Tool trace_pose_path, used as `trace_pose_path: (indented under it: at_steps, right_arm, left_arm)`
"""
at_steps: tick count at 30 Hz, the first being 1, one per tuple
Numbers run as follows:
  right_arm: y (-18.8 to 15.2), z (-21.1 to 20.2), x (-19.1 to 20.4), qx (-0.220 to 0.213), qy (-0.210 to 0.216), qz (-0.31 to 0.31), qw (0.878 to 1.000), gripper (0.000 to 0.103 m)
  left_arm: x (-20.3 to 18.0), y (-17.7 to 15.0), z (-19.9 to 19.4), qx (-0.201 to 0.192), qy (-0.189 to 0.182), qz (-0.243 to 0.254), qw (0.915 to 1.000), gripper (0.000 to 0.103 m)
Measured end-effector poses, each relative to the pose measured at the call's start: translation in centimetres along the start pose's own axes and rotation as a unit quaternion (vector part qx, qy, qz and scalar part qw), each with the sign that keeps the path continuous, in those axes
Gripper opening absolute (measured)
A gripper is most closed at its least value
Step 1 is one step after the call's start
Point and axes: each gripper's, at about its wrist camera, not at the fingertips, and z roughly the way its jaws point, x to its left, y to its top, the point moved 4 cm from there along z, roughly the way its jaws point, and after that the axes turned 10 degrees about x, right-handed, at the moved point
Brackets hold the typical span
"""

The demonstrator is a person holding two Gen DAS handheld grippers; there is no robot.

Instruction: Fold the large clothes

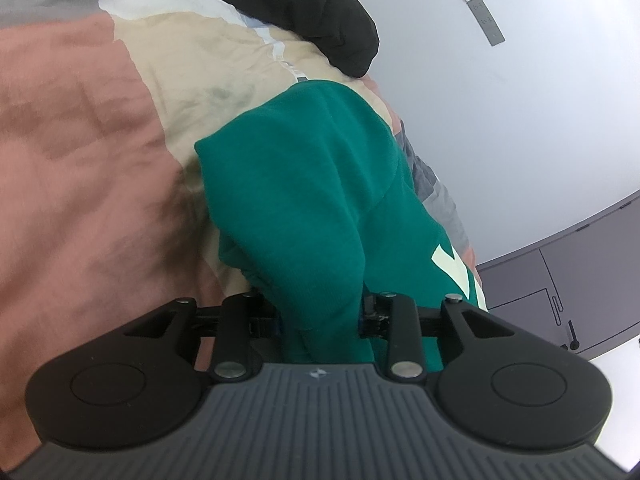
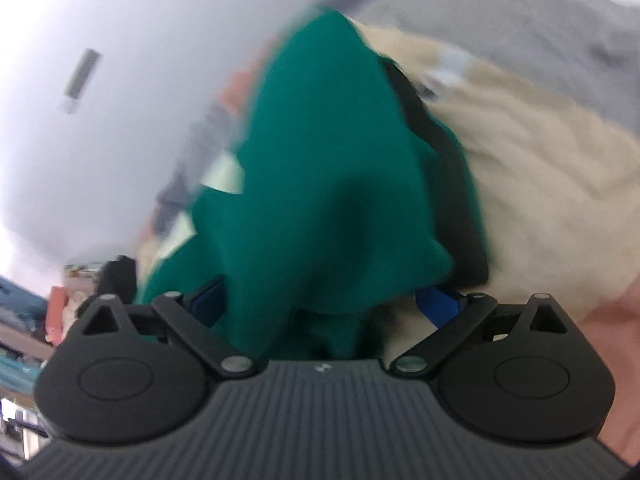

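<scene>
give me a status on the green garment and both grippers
Left gripper shut on green garment. Right gripper open, garment between its jaws. Black garment lies beyond.

One green garment (image 1: pixel 312 184); one black garment (image 1: pixel 336 20) at far edge of bed; one patchwork bedcover (image 1: pixel 80 140); two grippers, left gripper (image 1: pixel 320 316), right gripper (image 2: pixel 320 312).
</scene>
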Motion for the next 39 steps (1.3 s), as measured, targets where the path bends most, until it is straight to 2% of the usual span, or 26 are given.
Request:
trace_pose_path:
  at_steps: [2, 5, 6, 7, 9, 10, 13, 16, 19, 23, 26, 28, 33, 36, 38, 39]
  right_arm:
    - [0.1, 0.5, -1.3, 0.01, 0.018, 0.033, 0.999, 0.1]
    - [0.4, 0.4, -1.4, 0.011, 0.037, 0.041, 0.998, 0.103]
    - [0.5, 0.5, -1.5, 0.013, 0.062, 0.046, 0.997, 0.103]
    - [0.7, 0.7, -1.6, 0.014, 0.104, 0.055, 0.993, 0.103]
    - [0.9, 1.0, -2.1, 0.019, 0.189, 0.089, 0.978, 0.103]
    - [1.1, 1.1, -2.3, 0.019, 0.199, 0.099, 0.975, 0.103]
    - [1.4, 1.5, -1.7, 0.015, 0.17, 0.062, 0.983, 0.103]
    - [1.1, 3.1, -1.4, 0.033, 0.116, 0.039, 0.992, 0.101]
    - [1.3, 3.8, -1.3, 0.019, 0.122, 0.042, 0.991, 0.103]
    - [2.0, 4.9, -1.2, 0.012, 0.165, 0.04, 0.985, 0.103]
    - [2.2, 5.1, -1.2, 0.007, 0.175, 0.039, 0.984, 0.103]
    - [2.0, 5.3, -1.2, 0.006, 0.17, 0.031, 0.985, 0.103]
    - [2.3, 6.2, -1.0, -0.009, 0.17, 0.026, 0.985, 0.103]
    - [2.1, 6.5, -0.6, -0.02, 0.177, 0.013, 0.984, 0.1]
    - [2.4, 6.7, -0.3, -0.024, 0.171, 0.001, 0.985, 0.073]
    - [2.7, 6.8, -0.3, -0.025, 0.173, -0.001, 0.985, 0.067]
  left_arm:
    - [0.0, 0.0, 0.1, 0.0, 0.0, -0.002, 1.0, 0.037]
    - [0.3, 0.1, 0.1, 0.003, -0.003, -0.012, 0.9999, 0.038]
    - [0.4, 0.2, 0.2, 0.004, -0.005, -0.017, 0.9998, 0.039]
    - [0.6, 0.3, 0.2, 0.005, -0.008, -0.022, 0.9997, 0.039]
    - [1.0, 0.3, 0.4, 0.008, -0.011, -0.031, 0.9994, 0.041]
    - [1.1, 0.3, 0.4, 0.009, -0.012, -0.033, 0.9993, 0.041]
    - [1.3, 0.3, 0.6, 0.01, -0.014, -0.039, 0.9991, 0.042]
    - [1.4, 0.2, 0.6, 0.011, -0.017, -0.043, 0.9989, 0.045]
    - [2.0, 0.4, 0.7, 0.018, -0.034, -0.067, 0.997, 0.053]
    - [2.9, 0.8, 0.7, 0.028, -0.08, -0.111, 0.9902, 0.075]
    - [3.1, 0.9, 0.5, 0.022, -0.115, -0.133, 0.9842, 0.089]
    - [2.7, 1.0, 0.9, 0.022, -0.116, -0.13, 0.9846, 0.092]
    - [1.7, 1.8, 2.4, 0.013, -0.08, -0.114, 0.9902, 0.09]
    - [1.2, 2.0, 2.6, 0.003, -0.06, -0.088, 0.9943, 0.069]
    - [1.2, 2.1, 2.6, 0.002, -0.06, -0.082, 0.9948, 0.049]
    - [1.1, 2.1, 2.4, -0.001, -0.063, -0.077, 0.9951, 0.045]
